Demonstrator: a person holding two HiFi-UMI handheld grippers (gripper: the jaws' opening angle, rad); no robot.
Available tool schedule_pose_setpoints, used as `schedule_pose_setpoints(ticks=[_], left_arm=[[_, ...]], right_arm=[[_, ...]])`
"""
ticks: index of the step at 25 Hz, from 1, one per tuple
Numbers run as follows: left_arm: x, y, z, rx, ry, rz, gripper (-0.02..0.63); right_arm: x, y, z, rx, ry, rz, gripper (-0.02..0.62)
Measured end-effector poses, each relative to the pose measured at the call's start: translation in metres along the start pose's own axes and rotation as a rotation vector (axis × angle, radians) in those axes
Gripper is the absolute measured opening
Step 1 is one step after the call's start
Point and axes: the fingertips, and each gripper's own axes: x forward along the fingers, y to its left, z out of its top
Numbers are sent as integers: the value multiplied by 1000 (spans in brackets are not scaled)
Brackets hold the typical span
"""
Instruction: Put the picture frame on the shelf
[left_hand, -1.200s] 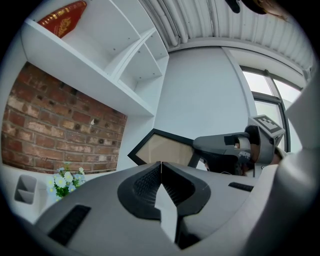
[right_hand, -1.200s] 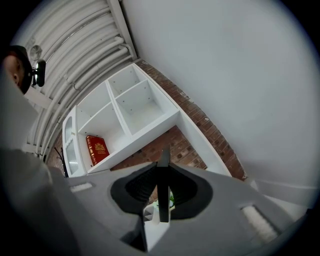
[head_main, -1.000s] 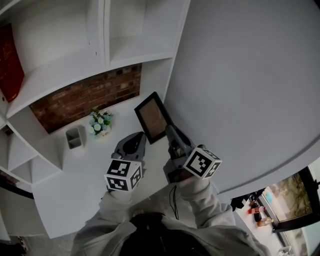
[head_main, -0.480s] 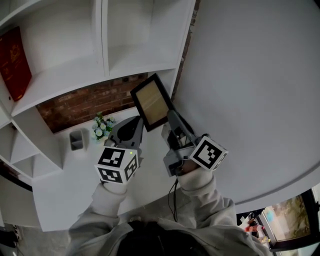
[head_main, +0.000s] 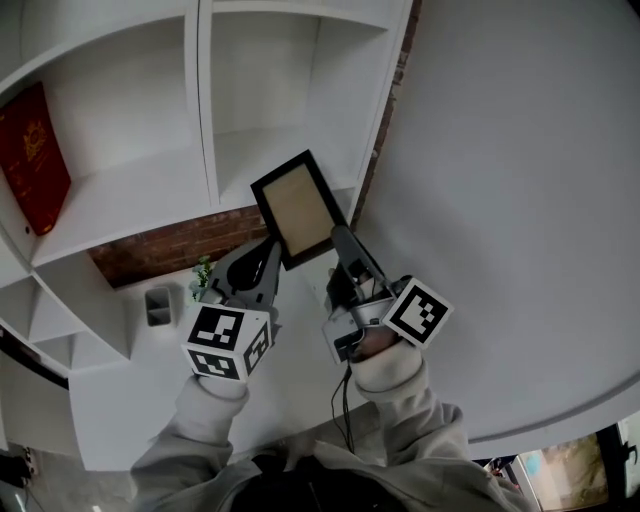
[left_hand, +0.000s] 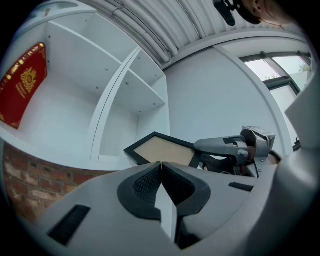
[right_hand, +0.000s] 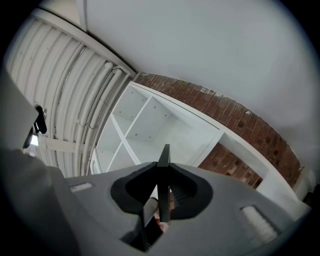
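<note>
A black picture frame (head_main: 296, 207) with a tan backing hangs in the air in front of the white shelf unit (head_main: 130, 195). My right gripper (head_main: 338, 236) is shut on the frame's lower right edge. In the right gripper view the frame (right_hand: 164, 167) shows edge-on between the pads. In the left gripper view the frame (left_hand: 162, 151) lies flat just beyond my left gripper (left_hand: 161, 164), which is shut with nothing in it. In the head view the left gripper (head_main: 262, 262) sits low and to the left of the frame.
A red book (head_main: 33, 158) leans in the left shelf compartment. A brick panel (head_main: 170, 250) runs below the shelf. A small grey cup (head_main: 158, 305) and a flower pot (head_main: 201, 275) stand on the white counter (head_main: 120, 390). A large white wall (head_main: 520, 180) fills the right.
Both grippers have risen. The frame has gone up from counter level, in front of the brick panel, to the height of the shelf compartments. The right gripper's grip on it looks the same.
</note>
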Motion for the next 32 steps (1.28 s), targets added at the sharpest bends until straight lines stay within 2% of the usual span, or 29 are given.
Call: schedule_pose_setpoints(ticks=[10,14,20,22,27,29,30,32], left_arm=[[22,25,17,4,5,16,6],[29,37,28,-10,-9,22,6],[29,45,37,9,-16,18,6],[28,47,38,10,-19,19,6],[25,48,41,14,-31,22,6],[23,49,42,13,-35,25,6],[22,50,42,12,-36,26,6],[21,50,41,11,-34,28,6]], right_arm=[[51,-38,6,141,-22,-90,66],[77,-41,-3,241,-24,-93,66],[107,-35,-5,264,-28,-83,66],[114,-35,-4,246,-23,-91,70],[116,-55,-3,95,-6,-244,141],[115,-59,-4,51,4,-273,149],[115,-59,-5,27,10,-282,166],[116,-58,-5,-41,26,-306,260]])
